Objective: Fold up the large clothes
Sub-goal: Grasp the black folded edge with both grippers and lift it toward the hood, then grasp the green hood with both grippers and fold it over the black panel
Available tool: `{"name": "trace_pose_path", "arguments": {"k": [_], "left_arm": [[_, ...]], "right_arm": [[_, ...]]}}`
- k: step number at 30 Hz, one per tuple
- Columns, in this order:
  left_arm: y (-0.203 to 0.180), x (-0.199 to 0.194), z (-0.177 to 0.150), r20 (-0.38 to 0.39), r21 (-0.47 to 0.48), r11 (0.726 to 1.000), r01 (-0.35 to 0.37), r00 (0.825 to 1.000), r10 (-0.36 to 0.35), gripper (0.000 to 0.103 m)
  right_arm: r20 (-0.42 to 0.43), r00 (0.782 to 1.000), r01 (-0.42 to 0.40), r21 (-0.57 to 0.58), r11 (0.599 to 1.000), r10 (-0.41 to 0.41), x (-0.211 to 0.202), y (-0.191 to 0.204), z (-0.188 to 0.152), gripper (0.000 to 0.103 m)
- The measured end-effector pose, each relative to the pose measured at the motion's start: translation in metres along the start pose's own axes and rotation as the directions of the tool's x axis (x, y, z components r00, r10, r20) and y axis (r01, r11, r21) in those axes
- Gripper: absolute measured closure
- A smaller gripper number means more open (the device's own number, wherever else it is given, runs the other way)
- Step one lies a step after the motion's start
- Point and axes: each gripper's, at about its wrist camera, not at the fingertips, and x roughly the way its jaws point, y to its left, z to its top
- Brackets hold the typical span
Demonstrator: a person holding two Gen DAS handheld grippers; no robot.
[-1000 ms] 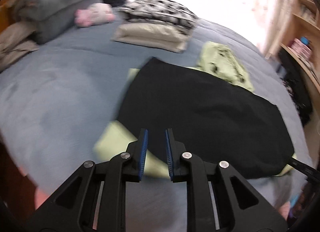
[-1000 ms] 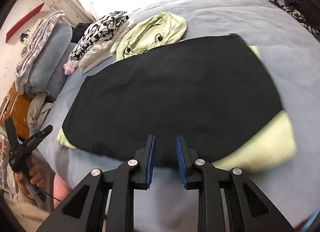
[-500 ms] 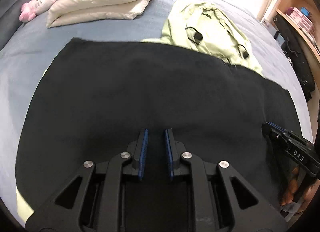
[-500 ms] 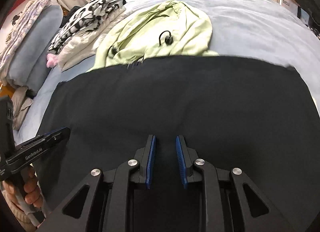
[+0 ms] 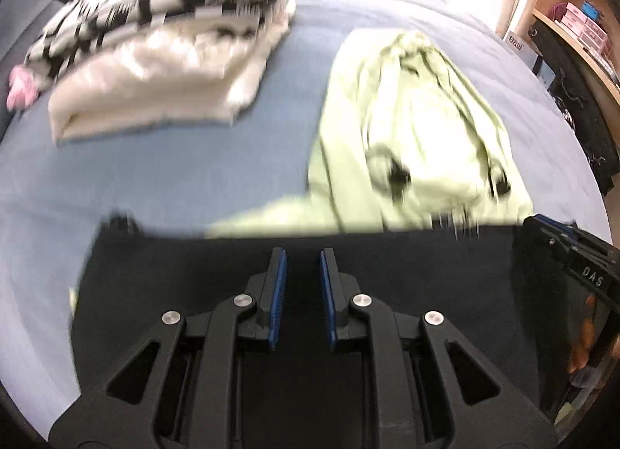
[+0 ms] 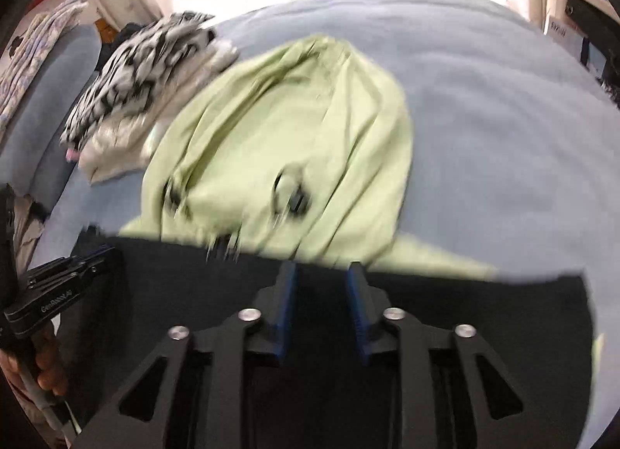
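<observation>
A large garment lies flat on the bed: a black panel [image 5: 174, 278] [image 6: 484, 317] with a light green hood [image 5: 418, 131] [image 6: 290, 131] sticking out past its far edge. My left gripper [image 5: 303, 255] hovers over the black cloth just short of that edge, its blue pads a little apart with nothing between them. My right gripper [image 6: 321, 269] is at the same edge below the hood; its jaws are opening and hold nothing. Each gripper shows at the rim of the other's view: the right gripper [image 5: 562, 251] and the left gripper [image 6: 73, 270], both in a person's hand.
A folded stack [image 5: 155, 61] [image 6: 135, 81], cream below and black-and-white on top, sits on the blue bedspread [image 5: 155, 178] to the far left. Something small and pink [image 5: 19, 88] lies beside it. Grey pillows [image 6: 50, 73] are at the left, wooden shelves [image 5: 573, 23] at the right.
Both grippers travelled forward across the black panel from its near side to its far edge by the hood. The right jaws have spread wider; the left jaws look the same.
</observation>
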Motion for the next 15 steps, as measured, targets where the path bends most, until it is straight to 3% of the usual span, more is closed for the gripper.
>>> {"name": "trace_pose_path", "arguments": {"k": [5,7,10,12,15], "left_arm": [[-0.003,0.021,0.057,0.020,0.021,1.000,-0.016,1.000,0.016,0.088],[-0.006,0.032,0.075,0.025,0.020,0.999,-0.038,0.999,0.038,0.088],[-0.011,0.044,0.098,0.055,0.018,0.998,-0.056,0.997,0.055,0.088],[-0.016,0.060,0.110,0.016,0.041,0.999,-0.031,0.999,0.030,0.087],[-0.016,0.082,0.118,-0.016,0.039,0.998,-0.052,0.998,0.052,0.087]], "right_arm": [[0.018,1.000,-0.025,0.122,0.992,0.023,0.019,-0.033,0.056,0.064],[0.020,1.000,0.004,0.164,0.986,-0.007,0.033,-0.049,0.081,0.064],[0.010,1.000,0.004,0.204,0.979,-0.006,0.052,-0.063,0.106,0.058],[-0.009,1.000,-0.010,0.252,0.968,0.013,0.067,-0.075,0.115,0.053],[-0.035,0.999,-0.026,0.312,0.950,0.039,0.091,-0.086,0.125,0.050]]}}
